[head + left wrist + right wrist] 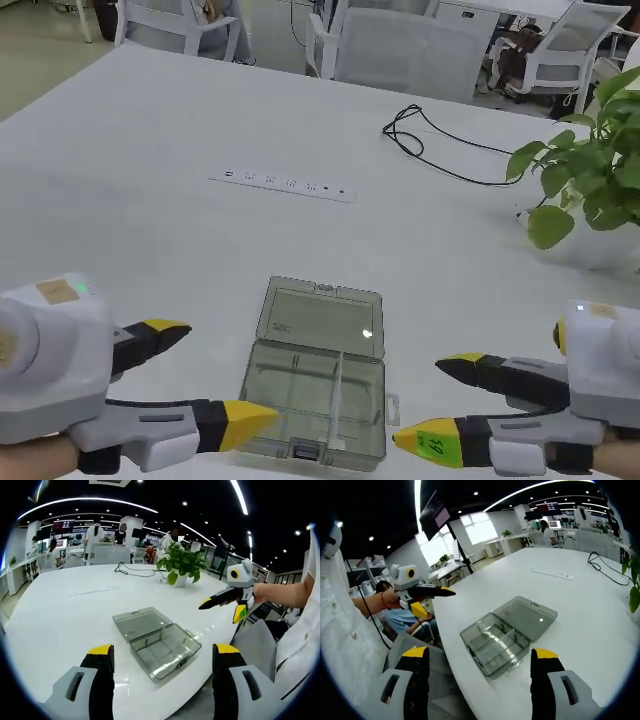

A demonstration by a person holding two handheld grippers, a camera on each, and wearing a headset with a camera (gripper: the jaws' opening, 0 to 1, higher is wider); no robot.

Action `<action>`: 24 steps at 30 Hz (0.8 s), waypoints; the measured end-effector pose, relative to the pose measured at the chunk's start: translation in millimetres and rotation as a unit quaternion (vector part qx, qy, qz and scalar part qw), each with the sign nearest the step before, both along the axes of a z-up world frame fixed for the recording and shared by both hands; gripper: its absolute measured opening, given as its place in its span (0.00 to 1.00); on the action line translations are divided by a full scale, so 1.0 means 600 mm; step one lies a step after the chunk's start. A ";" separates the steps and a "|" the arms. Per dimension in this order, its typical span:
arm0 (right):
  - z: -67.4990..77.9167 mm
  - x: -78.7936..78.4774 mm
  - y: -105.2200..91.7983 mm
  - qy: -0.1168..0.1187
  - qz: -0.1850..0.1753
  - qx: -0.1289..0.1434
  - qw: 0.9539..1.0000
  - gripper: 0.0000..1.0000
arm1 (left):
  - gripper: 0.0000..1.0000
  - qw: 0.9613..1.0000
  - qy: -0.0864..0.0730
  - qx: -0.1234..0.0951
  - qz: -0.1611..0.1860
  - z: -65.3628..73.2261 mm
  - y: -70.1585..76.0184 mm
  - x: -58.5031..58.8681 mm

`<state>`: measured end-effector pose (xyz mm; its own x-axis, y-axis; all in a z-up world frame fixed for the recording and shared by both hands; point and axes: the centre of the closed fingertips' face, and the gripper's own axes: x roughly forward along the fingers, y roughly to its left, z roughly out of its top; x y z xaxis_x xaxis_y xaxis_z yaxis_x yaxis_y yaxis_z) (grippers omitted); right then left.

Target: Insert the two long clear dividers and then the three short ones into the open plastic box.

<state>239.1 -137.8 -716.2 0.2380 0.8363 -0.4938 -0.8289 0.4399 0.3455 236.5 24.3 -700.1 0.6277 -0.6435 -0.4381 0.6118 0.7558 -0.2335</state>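
Hovering left claw (230, 371) and right claw (418, 401) released beside the plastic box (315, 395) at the tabletop's (150, 200) near edge, I'm planning slot-aligned, upright insertions.

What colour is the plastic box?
The plastic box is see-through smoky grey, clearest in the head view.

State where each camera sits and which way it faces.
Head view: on the headset, looking forward and down at the open box; left gripper and right gripper flank it.
Left gripper view: rides the left gripper, facing the box past its own jaws; right gripper and forearm at right.
Right gripper view: rides the right gripper, facing the box; left gripper and hand at left.
All share the box and table.
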 end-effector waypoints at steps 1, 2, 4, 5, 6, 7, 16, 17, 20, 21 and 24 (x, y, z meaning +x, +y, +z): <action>-0.002 -0.002 -0.002 -0.004 0.004 -0.001 1.000 0.86 | 0.81 1.000 0.001 0.001 0.002 -0.001 0.003 0.001; -0.002 -0.005 -0.001 -0.017 0.013 0.004 1.000 0.87 | 0.81 1.000 0.003 0.005 0.004 -0.004 0.007 0.002; -0.005 -0.011 -0.004 -0.029 0.025 0.003 0.999 0.87 | 0.81 1.000 0.006 0.012 0.008 -0.007 0.015 0.004; -0.007 -0.011 -0.006 -0.035 0.029 0.003 0.999 0.88 | 0.81 1.000 0.007 0.013 0.010 -0.009 0.018 0.005; -0.009 -0.011 -0.008 -0.044 0.031 0.003 0.999 0.90 | 0.81 1.000 0.011 0.017 0.015 -0.013 0.024 0.006; -0.010 -0.012 -0.010 -0.048 0.033 0.003 0.998 0.91 | 0.81 1.000 0.014 0.021 0.016 -0.016 0.028 0.006; -0.028 -0.019 -0.033 -0.079 0.043 0.005 0.996 0.93 | 0.78 0.993 0.067 0.099 0.017 -0.081 0.065 0.002; -0.027 -0.019 -0.035 -0.082 0.043 0.005 0.996 0.93 | 0.77 0.992 0.069 0.103 0.015 -0.086 0.066 0.003; -0.030 -0.019 -0.041 -0.084 0.042 0.005 0.996 0.92 | 0.74 0.987 0.099 0.122 0.019 -0.114 0.075 0.003; -0.031 -0.019 -0.043 -0.084 0.041 0.005 0.996 0.91 | 0.73 0.985 0.103 0.139 0.014 -0.125 0.078 0.005; -0.034 -0.020 -0.044 -0.086 0.039 0.007 0.996 0.91 | 0.67 0.975 0.131 0.182 0.008 -0.153 0.093 0.003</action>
